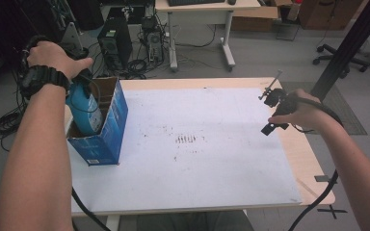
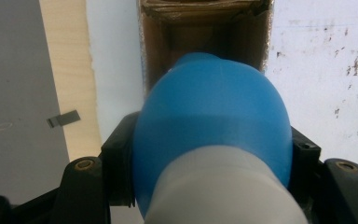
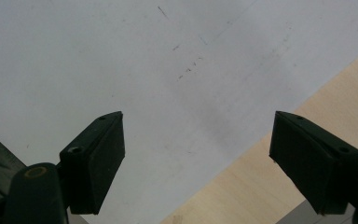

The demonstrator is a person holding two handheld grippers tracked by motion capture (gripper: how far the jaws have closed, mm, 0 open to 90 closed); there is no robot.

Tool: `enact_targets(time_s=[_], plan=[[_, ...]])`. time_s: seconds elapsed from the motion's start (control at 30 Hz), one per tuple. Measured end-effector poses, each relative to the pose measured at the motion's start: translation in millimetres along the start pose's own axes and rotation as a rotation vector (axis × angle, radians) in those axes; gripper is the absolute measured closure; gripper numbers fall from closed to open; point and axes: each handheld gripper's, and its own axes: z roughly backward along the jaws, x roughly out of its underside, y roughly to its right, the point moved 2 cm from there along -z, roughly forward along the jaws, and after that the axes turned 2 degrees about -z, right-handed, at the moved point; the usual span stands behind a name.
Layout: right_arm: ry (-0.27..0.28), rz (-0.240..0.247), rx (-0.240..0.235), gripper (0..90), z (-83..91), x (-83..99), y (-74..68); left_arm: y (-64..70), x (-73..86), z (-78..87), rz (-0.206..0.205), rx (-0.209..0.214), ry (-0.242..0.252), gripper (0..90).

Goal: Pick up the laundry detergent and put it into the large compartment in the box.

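Observation:
A blue bulb-shaped object with a pale grey base hangs partly inside an open blue cardboard box at the table's left side. My left gripper is shut on it from above. In the left gripper view the blue bulb sits between the black jaws, its tip pointing into the brown inside of the box. My right gripper hovers over the table's right edge. Its jaws stand wide apart, open, in the right gripper view, with nothing between them.
A white sheet with dark smudges covers most of the wooden table. Beyond the far edge are a computer tower, cables, a desk and office chairs. A black post rises at the right.

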Motion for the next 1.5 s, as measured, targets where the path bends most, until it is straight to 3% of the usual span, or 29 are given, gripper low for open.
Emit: enact_targets(time_s=[1.5], plan=[[-0.004, 0.003, -0.002, 18.2, -3.9, 2.6, -1.2, 7.5, -3.4, -51.4, -0.021, 0.025, -0.069, 37.4]])
